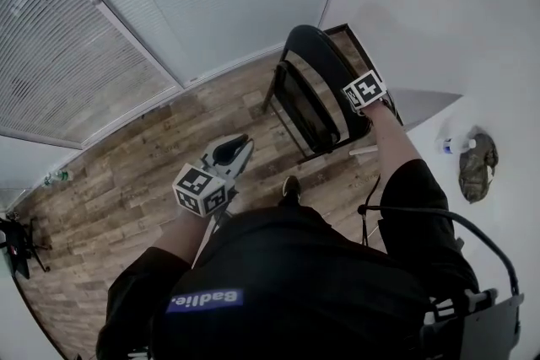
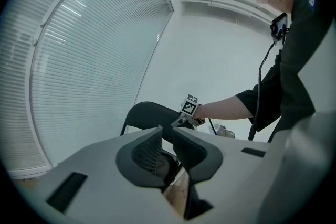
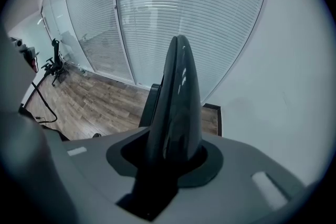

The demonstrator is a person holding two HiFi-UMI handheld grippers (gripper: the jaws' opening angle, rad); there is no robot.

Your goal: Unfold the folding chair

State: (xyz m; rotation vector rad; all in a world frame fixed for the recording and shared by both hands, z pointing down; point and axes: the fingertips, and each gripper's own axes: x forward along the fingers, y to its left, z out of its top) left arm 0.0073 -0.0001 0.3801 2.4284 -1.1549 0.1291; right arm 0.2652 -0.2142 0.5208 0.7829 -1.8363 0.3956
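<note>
The black folding chair (image 1: 314, 105) stands folded on the wood floor, close to a white wall. My right gripper (image 1: 363, 97) is at the top of its backrest. In the right gripper view the glossy black backrest edge (image 3: 176, 92) runs up between the jaws of my right gripper (image 3: 176, 150), which are shut on it. My left gripper (image 1: 236, 149) hangs short of the chair, pointing toward it and holding nothing. In the left gripper view my left gripper (image 2: 164, 136) shows its ribbed pads almost touching, with the chair's backrest (image 2: 144, 113) beyond them.
Window blinds (image 1: 93, 55) line the far side, and a white wall (image 1: 422, 4) rises right of the chair. A bottle (image 1: 454, 146) and a camouflage bag (image 1: 477, 169) lie at the right. Black equipment (image 1: 17, 244) stands at the far left. A cable (image 1: 439, 215) hangs at my right side.
</note>
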